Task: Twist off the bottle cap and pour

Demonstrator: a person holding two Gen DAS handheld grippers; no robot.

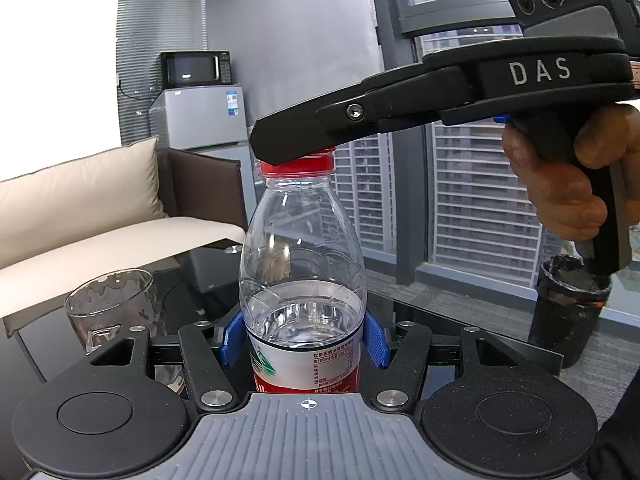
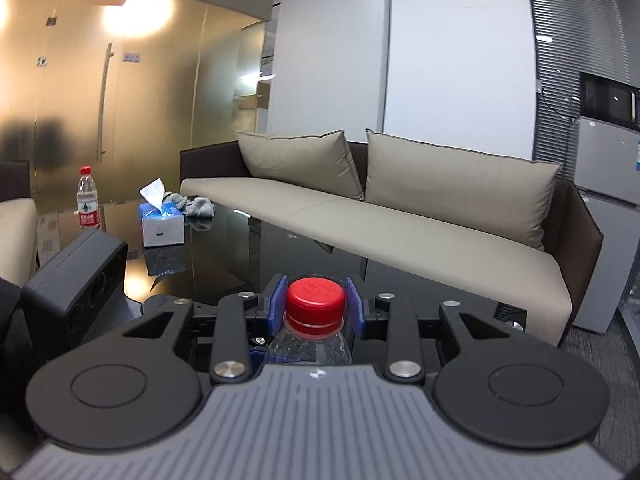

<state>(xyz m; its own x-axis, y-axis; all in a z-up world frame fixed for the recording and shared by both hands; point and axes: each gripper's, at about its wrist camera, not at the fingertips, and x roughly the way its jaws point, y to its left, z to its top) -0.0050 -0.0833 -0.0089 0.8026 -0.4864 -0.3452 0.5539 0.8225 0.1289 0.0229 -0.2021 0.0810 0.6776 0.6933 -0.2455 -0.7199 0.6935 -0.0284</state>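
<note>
A clear plastic water bottle (image 1: 302, 248) with a red label stands upright, about half full. My left gripper (image 1: 304, 338) is shut on the bottle's body, blue pads on both sides. The red cap (image 1: 298, 165) is on the neck. My right gripper (image 1: 276, 146) comes in from the right over the cap. In the right wrist view the right gripper (image 2: 316, 302) has its blue pads on both sides of the red cap (image 2: 315, 298), touching or nearly touching it. An empty drinking glass (image 1: 110, 306) stands on the dark table to the left of the bottle.
A black bin (image 1: 568, 308) stands at the right by the window. A beige sofa (image 2: 400, 220) runs along the table's far side. On the dark glass table (image 2: 240, 248) are a tissue box (image 2: 162, 222), a grey cloth (image 2: 196, 205) and a second bottle (image 2: 88, 196).
</note>
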